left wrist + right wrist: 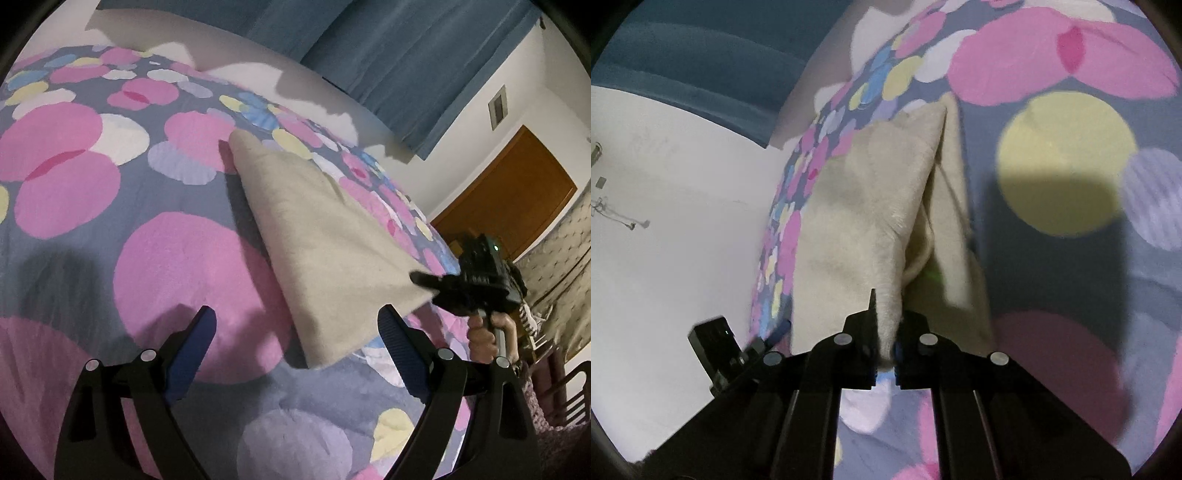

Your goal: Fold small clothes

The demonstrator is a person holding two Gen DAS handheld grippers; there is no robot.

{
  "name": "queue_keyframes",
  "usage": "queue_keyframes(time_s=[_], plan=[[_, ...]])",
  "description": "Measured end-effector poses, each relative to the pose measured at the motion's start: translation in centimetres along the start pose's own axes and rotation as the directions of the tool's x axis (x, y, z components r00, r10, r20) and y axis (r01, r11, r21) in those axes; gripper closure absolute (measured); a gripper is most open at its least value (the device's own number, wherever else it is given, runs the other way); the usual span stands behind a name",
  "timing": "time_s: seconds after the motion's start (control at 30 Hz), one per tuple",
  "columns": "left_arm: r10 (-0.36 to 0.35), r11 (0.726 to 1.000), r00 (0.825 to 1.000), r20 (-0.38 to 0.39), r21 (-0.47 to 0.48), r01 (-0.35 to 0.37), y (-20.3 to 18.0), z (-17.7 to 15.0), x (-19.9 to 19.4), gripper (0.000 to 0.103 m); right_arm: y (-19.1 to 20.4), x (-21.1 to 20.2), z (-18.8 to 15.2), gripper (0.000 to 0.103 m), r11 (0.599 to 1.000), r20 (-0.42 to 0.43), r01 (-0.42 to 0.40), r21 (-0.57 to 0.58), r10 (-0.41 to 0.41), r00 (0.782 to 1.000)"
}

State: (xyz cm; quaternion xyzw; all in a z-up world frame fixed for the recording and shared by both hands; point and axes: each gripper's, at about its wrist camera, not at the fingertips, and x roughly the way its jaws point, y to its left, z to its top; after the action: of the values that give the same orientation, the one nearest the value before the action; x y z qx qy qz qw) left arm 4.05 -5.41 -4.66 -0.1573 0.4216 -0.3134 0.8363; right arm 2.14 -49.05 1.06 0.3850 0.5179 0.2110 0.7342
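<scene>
One fold looks barely begun: the right tool (884,354) is clamped on a corner of the beige garment (317,236) lying on the bed (92,206), while the left tool (295,332) waits wide apart beside it, holding nothing.

Right gripper (885,354) clamped on beige cloth (864,221) corner, lifted fold, spotted bedspread (1067,162) beneath

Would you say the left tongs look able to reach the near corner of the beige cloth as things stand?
Probably yes: the left tongs stand open just short of the beige cloth, with only bedspread between; the right tongs grip another corner.
</scene>
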Motion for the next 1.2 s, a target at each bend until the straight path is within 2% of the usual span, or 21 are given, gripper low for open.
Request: queue_keyframes(time_s=[0.1,0.17,0.27,0.33,0.43,0.6,0.73,0.77,0.83,0.9,1.0,1.2], plan=[[0.018,1.000,0.999,-0.042,-0.019,-0.019,0.4,-0.1,1.9,0.015,-1.2,0.8,-0.5,0.098,0.999,-0.029,0.035,0.008,-0.035,0.999],[0.038,0.999,0.998,-0.059,-0.017,-0.039,0.7,-0.2,2.7,0.015,-1.6,1.2,-0.5,0.096,1.000,-0.047,0.018,0.012,-0.017,0.999],[0.050,0.999,0.997,-0.053,0.005,-0.050,0.4,0.0,2.8,0.015,-1.6,0.7,0.9,0.086,0.999,-0.035,-0.019,0.041,0.021,0.999],[0.047,0.999,0.997,-0.055,0.001,-0.047,0.6,-0.1,2.8,0.015,-1.5,-0.1,2.4,0.071,0.998,0.002,-0.031,0.045,0.031,1.000],[0.042,0.999,0.998,-0.053,-0.008,-0.042,0.7,-0.2,2.7,0.015,-1.6,0.2,5.4,0.069,0.996,0.042,-0.059,0.064,0.057,0.998],[0.045,0.999,0.998,-0.053,-0.005,-0.045,0.6,-0.3,2.6,0.015,-1.6,3.5,10.4,0.069,0.997,0.043,-0.004,0.076,0.000,0.999],[0.041,0.999,0.998,-0.053,-0.010,-0.041,0.7,-0.3,2.6,0.015,-1.0,5.7,12.6,0.070,0.997,0.039,0.022,0.074,-0.024,0.999],[0.041,0.999,0.998,-0.053,-0.009,-0.042,0.7,-0.3,2.6,0.015,-0.7,6.3,13.1,0.071,0.997,0.041,0.038,0.064,-0.041,0.998],[0.040,0.999,0.998,-0.053,-0.010,-0.041,0.7,-0.3,2.6,0.015,-0.1,6.9,13.8,0.098,0.996,0.045,0.078,0.031,-0.079,0.996],[0.039,0.999,0.998,-0.052,-0.011,-0.040,0.7,-0.3,2.6,0.015,0.1,7.1,14.4,0.098,0.993,0.069,0.117,0.012,-0.117,0.991],[0.038,0.999,0.998,-0.053,-0.014,-0.039,0.7,-0.3,2.6,0.015,-1.9,7.2,14.5,0.099,0.984,0.075,0.171,0.050,-0.174,0.982],[0.031,0.999,0.998,-0.052,-0.021,-0.032,0.7,-0.3,2.4,0.015,-2.6,6.4,14.0,0.097,0.992,0.076,0.088,0.085,-0.095,0.993]])
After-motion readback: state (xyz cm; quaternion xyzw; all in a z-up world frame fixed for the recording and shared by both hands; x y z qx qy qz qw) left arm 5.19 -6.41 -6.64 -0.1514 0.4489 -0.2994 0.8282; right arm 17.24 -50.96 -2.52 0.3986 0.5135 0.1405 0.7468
